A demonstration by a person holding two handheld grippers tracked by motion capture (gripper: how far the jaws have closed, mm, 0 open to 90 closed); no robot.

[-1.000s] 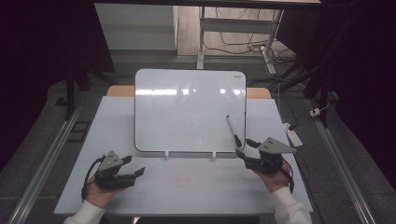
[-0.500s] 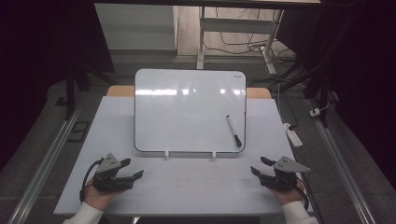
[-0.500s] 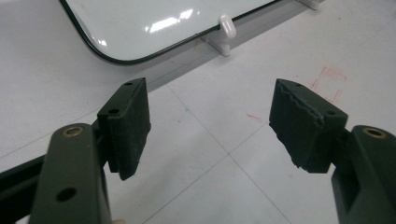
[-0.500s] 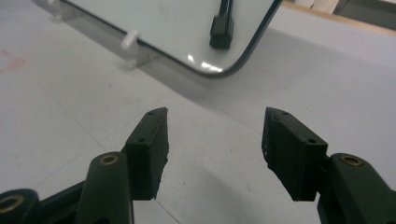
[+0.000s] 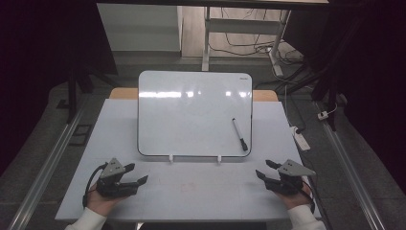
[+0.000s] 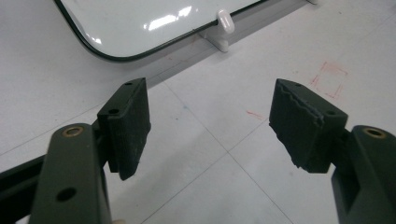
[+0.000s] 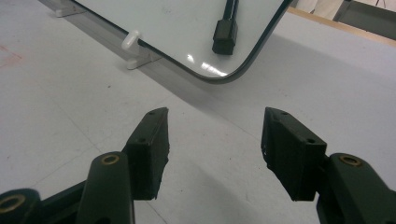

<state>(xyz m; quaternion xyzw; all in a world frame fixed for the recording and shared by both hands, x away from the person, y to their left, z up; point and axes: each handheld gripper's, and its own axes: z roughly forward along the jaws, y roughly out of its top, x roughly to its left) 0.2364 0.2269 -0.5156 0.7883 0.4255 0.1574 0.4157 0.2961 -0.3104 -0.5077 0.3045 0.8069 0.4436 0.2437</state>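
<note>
Marker (image 5: 240,134) lies flat on the whiteboard (image 5: 191,115), lower right area, cap end toward the near edge, slightly angled. In the right gripper view the black cap end (image 7: 225,35) sits just inside the board's rounded corner, straight ahead of the jaws and a bit left of centre.

Right gripper (image 5: 266,173): jaws wide apart, nothing between them, just bare table (image 5: 201,191) under the gap. It sits near the table's front right, held in the person's right hand (image 5: 292,194), pointing left and slightly away. Marker is up and to the left of it, well apart, no contact. Between the two: open tabletop, then the board's black rim and one of its white clip feet (image 7: 131,42) (the foot is off to the left of the direct line, not on it).

Left gripper (image 5: 138,175): jaws also spread wide, empty, resting low at front left in the left hand (image 5: 103,199). Its view shows the board's other near corner and a white foot (image 6: 225,22), plus faint red marks on the tabletop (image 6: 330,79). Marker is far across the board from this one.

Around: board lies centred on the white table, a wooden strip (image 5: 265,95) showing behind it. White power strip (image 5: 300,139) on the floor to the right of the table, cables (image 5: 244,45) under a desk further back.
</note>
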